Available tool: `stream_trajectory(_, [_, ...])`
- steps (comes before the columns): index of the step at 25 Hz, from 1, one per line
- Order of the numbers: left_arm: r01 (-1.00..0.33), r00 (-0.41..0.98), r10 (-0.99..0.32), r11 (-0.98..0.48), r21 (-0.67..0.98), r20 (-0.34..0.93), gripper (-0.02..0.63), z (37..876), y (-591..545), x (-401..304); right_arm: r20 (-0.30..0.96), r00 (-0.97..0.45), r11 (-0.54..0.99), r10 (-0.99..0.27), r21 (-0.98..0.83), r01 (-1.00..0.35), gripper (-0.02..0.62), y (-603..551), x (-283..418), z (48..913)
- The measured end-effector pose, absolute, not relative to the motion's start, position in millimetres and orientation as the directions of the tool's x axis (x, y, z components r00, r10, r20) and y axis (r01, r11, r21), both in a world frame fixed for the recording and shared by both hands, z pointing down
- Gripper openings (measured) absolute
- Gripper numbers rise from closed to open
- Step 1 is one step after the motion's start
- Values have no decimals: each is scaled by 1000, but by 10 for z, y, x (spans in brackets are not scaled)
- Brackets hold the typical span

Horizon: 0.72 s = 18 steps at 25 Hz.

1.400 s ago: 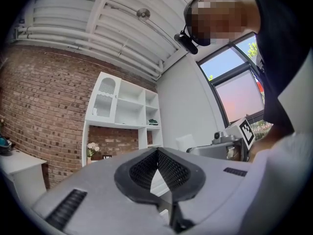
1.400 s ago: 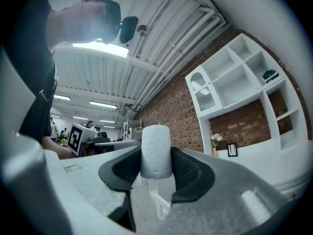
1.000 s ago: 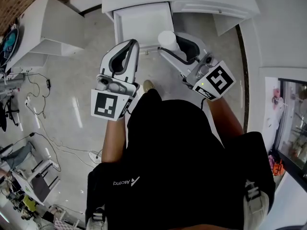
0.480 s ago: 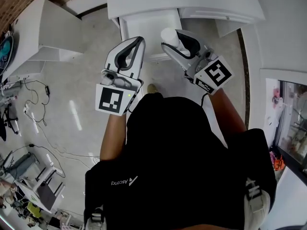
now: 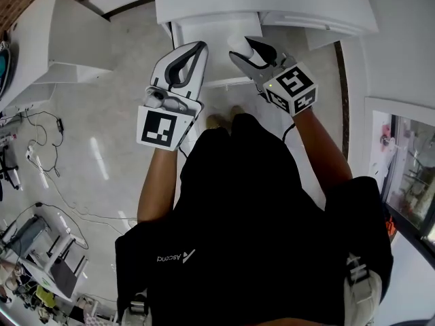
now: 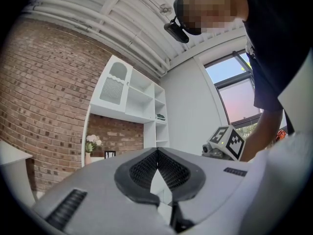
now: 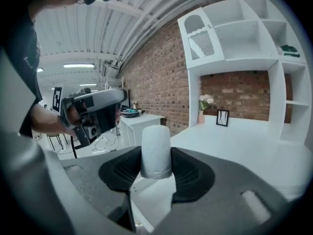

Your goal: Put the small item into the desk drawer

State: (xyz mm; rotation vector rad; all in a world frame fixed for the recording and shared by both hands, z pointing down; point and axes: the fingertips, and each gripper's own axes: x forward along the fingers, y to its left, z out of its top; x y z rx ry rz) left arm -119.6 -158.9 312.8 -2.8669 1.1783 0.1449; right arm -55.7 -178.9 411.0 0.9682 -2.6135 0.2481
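My right gripper [image 5: 248,51] is shut on a small white cylinder [image 5: 238,43], which stands upright between the dark pads [image 7: 191,173]. In the right gripper view the cylinder [image 7: 156,151] fills the gap of the right gripper [image 7: 156,169]. It hangs over the right side of the open white desk drawer [image 5: 204,32]. My left gripper [image 5: 197,49] is shut with nothing in it, its tips over the drawer's left front corner. In the left gripper view the left gripper [image 6: 157,153] has its pads meeting at the tips.
The white desk [image 5: 299,5] runs across the top of the head view, with a white side table [image 5: 41,39] at the left. Cables and chairs [image 5: 41,243] lie on the floor at lower left. A white shelf unit [image 7: 244,38] stands against a brick wall.
Both grippers have moved forward toward the desk. The cylinder, held throughout, now hangs over the open drawer rather than in front of it.
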Motion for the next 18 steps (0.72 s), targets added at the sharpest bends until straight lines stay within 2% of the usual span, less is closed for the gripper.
stream_trajectory(12, [-750, 657, -746, -661, 3, -107, -2, 3260, -1842, -1205, 688, -577, 759, -440, -58, -649, 179, -2245, -451, 5242])
stream_trajectory(18, [-766, 640, -763, -643, 2, -93, -2, 3311, -1981, -1161, 802, -490, 760, -342, -71, -646, 179, -2496, -355, 5834])
